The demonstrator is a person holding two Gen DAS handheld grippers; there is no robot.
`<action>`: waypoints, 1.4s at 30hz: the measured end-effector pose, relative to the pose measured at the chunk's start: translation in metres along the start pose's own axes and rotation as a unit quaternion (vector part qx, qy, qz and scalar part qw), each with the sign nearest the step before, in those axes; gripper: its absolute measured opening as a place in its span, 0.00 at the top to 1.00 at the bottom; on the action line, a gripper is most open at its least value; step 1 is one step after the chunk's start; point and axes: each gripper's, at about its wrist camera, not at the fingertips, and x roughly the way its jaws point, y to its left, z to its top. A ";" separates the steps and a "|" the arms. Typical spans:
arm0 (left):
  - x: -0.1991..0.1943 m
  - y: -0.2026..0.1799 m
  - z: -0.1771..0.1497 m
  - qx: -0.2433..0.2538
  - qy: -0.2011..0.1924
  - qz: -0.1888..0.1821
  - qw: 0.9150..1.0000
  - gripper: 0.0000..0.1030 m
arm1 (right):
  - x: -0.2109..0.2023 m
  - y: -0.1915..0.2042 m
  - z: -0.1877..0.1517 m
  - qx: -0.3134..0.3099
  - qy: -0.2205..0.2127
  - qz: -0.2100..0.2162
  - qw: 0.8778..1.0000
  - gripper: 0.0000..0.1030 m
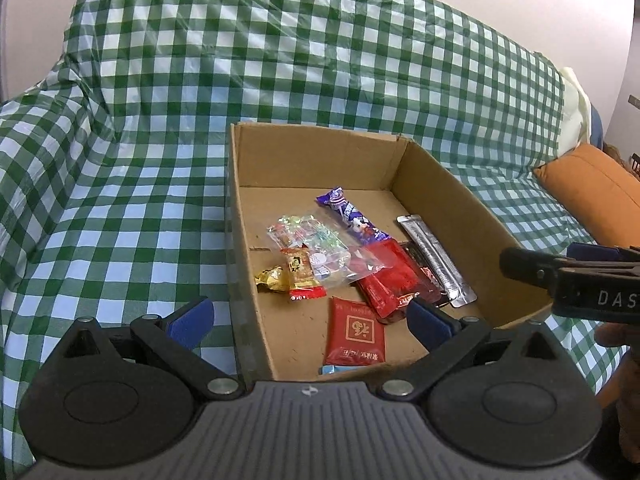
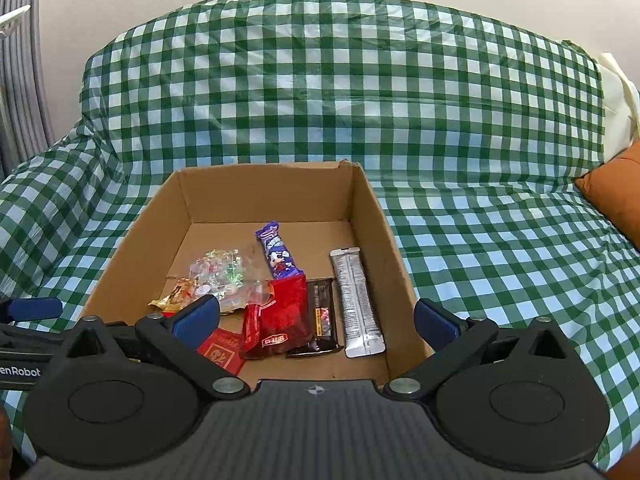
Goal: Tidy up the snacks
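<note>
An open cardboard box [image 1: 452, 200] [image 2: 372, 216] sits on a sofa under a green checked cloth. Inside lie several snacks: a purple bar [image 1: 352, 216] [image 2: 278, 256], a clear candy bag [image 1: 316, 246] [image 2: 220, 270], a silver stick pack [image 1: 438, 260] [image 2: 356, 300], a dark bar [image 2: 322, 320], a red pouch [image 1: 394, 282] [image 2: 280, 316], a flat red packet [image 1: 355, 332] [image 2: 222, 350], a gold candy [image 1: 272, 278]. My left gripper [image 1: 310, 318] is open and empty over the box's near edge. My right gripper [image 2: 316, 320] is open and empty above the box's near end.
The checked cloth [image 1: 280, 60] [image 2: 340, 80] covers the sofa seat and back. An orange cushion [image 1: 596, 196] [image 2: 616, 200] lies at the right. The right gripper's fingers [image 1: 580, 276] show at the left view's right edge, the left gripper's finger [image 2: 34, 308] at the right view's left edge.
</note>
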 end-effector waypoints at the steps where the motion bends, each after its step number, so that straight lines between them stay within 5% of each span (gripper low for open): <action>1: 0.000 -0.001 0.000 0.001 0.000 0.000 1.000 0.00 | 0.000 0.001 0.000 -0.003 0.000 0.000 1.000 0.00; 42: 0.002 -0.001 0.001 -0.014 0.003 -0.002 1.000 0.00 | 0.004 0.004 -0.001 -0.020 0.010 0.003 1.000 0.00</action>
